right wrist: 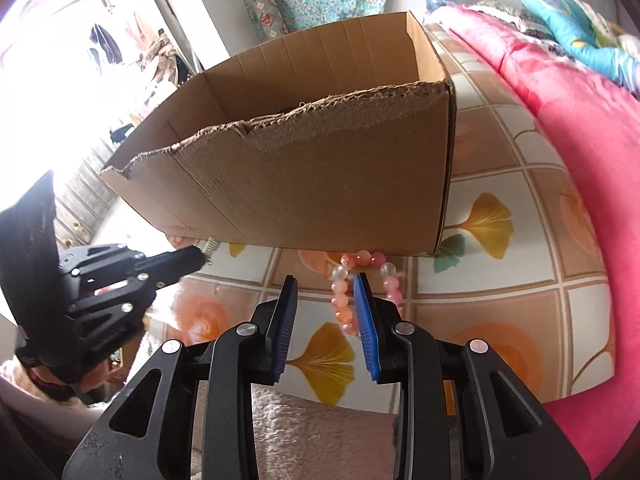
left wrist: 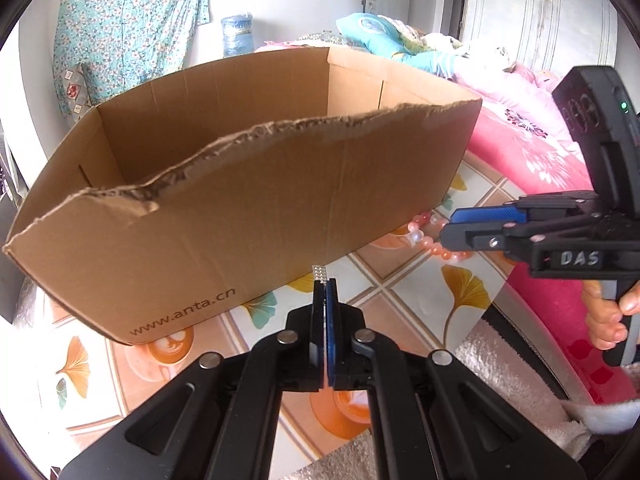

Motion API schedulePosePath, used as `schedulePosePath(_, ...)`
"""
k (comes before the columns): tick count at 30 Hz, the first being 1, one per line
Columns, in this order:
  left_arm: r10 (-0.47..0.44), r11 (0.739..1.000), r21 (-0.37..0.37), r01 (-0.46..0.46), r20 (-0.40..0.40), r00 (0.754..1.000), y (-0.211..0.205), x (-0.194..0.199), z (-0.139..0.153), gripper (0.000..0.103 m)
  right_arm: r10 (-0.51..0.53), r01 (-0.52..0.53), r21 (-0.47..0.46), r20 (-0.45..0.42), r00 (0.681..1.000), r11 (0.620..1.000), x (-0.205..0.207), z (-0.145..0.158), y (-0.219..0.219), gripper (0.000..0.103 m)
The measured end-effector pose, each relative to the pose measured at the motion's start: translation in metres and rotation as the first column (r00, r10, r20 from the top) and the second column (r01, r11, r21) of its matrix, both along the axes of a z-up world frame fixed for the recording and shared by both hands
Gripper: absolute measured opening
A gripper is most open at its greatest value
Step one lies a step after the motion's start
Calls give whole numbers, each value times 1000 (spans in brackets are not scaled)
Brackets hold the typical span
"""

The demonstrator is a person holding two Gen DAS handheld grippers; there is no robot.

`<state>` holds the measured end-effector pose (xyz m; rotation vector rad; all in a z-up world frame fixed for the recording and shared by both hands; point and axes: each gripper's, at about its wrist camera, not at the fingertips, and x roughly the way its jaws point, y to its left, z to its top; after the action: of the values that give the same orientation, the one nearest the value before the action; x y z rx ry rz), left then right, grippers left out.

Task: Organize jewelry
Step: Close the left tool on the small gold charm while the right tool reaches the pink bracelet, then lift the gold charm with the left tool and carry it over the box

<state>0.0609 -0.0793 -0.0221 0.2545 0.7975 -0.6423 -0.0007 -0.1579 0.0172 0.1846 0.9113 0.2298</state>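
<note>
A bedroom, with a low table (right wrist: 520, 184) under an oilcloth printed with ginkgo leaves and coffee cups, pushed up against a bed with a pink floral quilt (left wrist: 532, 148)

Nearest in the left wrist view, the left gripper (left wrist: 325, 292) has its jaws pressed fully together on a small silvery piece with rows of tiny stones (left wrist: 319, 273), which pokes out above the pad tips. It hangs just before the near wall of the cardboard box (left wrist: 240, 208). So little of the piece sits between the pads that, in my judgement, a jolt or a brush against the box's torn upper edge could flick it out onto the patterned cloth, where it would be hard to spot.

In the right wrist view, the right gripper (right wrist: 326, 280) stands partly open and holds nothing. Its right finger rests over or inside the loop of a pink and white bead bracelet (right wrist: 360, 288), which lies on the cloth touching the foot of the box. Whether the pad touches the beads I cannot tell. Closing here may catch only one side of the loop, or pinch a round bead that squirts away. Pushing forward may shove the bracelet against the box, or nudge the light box itself.

Beyond the box come a water jug (left wrist: 237, 34) and a floral cloth on the wall (left wrist: 132, 20)
</note>
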Motion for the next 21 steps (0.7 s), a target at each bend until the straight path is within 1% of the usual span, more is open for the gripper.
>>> schedulePosePath(1,0,1000,-2,0,2,1000,1,-1,1,0,4,-4,-9,-3,1000,1000,1,-3,2,29)
schedulePosePath(4,-2,1000,-6,2,7,1000,4,-4,3,0,1,-2,-91,-13,1000,996,6,-7,12,29)
schedulePosePath(6,-1,1000,-15,1,6,1000,6,-6,5,0,11,-12,-125,-11,1000,992,11,-10,18,29)
schedulePosePath(8,-2,1000,-27,2,0,1000,9,-7,8,0,19,-22,-189,-18,1000,982,16,-16,26,28)
schedulePosePath(10,-7,999,-38,7,-2,1000,14,-9,12,0,27,-27,-239,-6,1000,971,17,-16,32,25)
schedulePosePath(11,-11,999,-42,11,-1,1000,15,-10,15,0,28,-28,-252,-3,1000,967,18,-16,34,20)
schedulePosePath(12,-14,999,-48,14,2,1000,18,-12,18,0,23,-23,-248,-3,1000,968,18,-15,35,10)
schedulePosePath(13,-19,998,-54,20,4,1000,21,-13,21,0,15,-17,-235,-8,1000,972,18,-14,34,8)
schedulePosePath(15,-28,997,-69,29,11,1000,24,-16,29,0,-10,8,-192,-13,1000,981,17,-11,26,7)
schedulePosePath(18,-38,994,-99,40,25,999,29,-21,44,0,-55,54,-62,-9,998,997,12,0,6,7)
schedulePosePath(21,-49,990,-127,55,51,997,33,-24,63,0,-109,109,97,-1,994,989,1,10,-22,7)
